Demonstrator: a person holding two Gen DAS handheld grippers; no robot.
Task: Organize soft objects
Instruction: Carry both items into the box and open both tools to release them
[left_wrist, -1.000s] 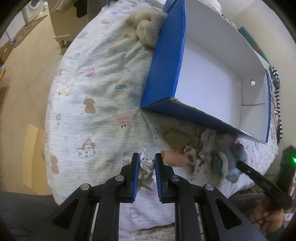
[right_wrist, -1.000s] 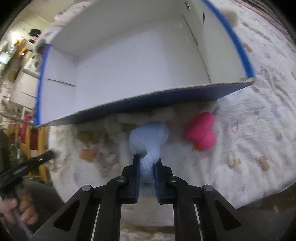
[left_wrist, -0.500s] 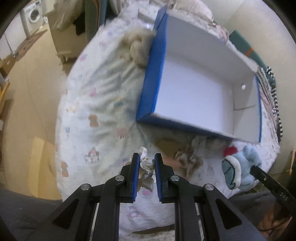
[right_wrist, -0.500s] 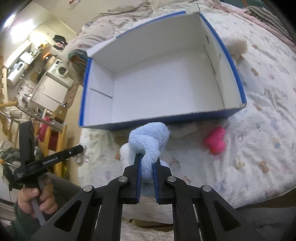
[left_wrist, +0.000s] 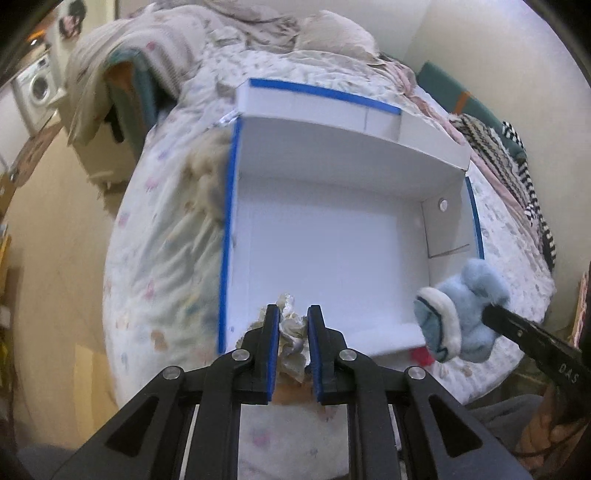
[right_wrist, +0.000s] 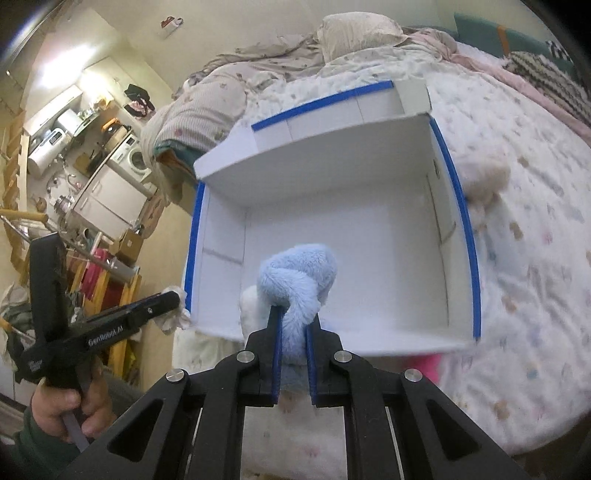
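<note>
A blue cardboard box (left_wrist: 226, 236) with a white inside lies open on the bed; it also shows in the right wrist view (right_wrist: 458, 195). My left gripper (left_wrist: 292, 314) is shut on a cream crumpled cloth toy (left_wrist: 291, 332) and holds it over the box's near edge. My right gripper (right_wrist: 294, 314) is shut on a light blue plush toy (right_wrist: 297, 273), held above the box's near wall. In the left wrist view the plush (left_wrist: 458, 314) hangs at the box's right corner. In the right wrist view the left gripper (right_wrist: 181, 295) is at the box's left corner.
A beige fluffy toy (left_wrist: 208, 173) lies against the box's left wall, also in the right wrist view (right_wrist: 480, 177). A pink toy (right_wrist: 424, 363) lies on the patterned bedsheet (right_wrist: 535, 280) in front of the box. Pillows and blankets (left_wrist: 288, 33) are piled behind.
Both grippers have lifted their toys off the bed and moved forward to the box's near edge. The toys now hang over the box's rim.
</note>
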